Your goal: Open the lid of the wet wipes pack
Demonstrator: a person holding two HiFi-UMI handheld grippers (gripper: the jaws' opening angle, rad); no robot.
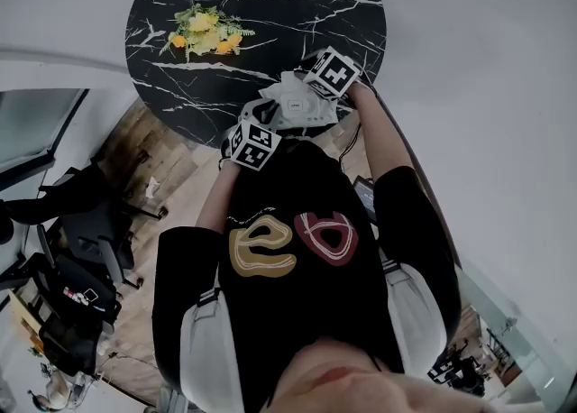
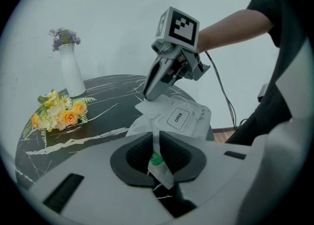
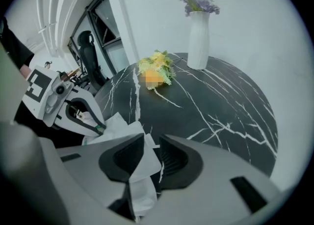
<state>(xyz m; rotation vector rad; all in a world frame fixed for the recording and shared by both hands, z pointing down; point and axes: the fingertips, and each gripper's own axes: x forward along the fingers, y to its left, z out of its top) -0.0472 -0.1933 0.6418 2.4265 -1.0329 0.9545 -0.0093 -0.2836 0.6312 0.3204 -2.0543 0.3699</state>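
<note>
**Wipes pack held at the table's near edge, lid not yet lifted**

The wet wipes pack point(image 1: 302, 105) lay at the near edge of the black marble table point(image 1: 270, 5). Its lid point(image 2: 177, 117), marked OPEN, looked flat, so I judged the opening itself was yet to be done. The left gripper point(image 2: 156, 145) slanted down at the pack, clamped tight on its near end seam. The right gripper point(image 3: 149, 157) reached over from the far end on an outstretched arm, pointing steeply down. Its jaws stood partly apart with a white flap point(image 3: 142, 170) of the pack loose between them, not pinched.
</note>
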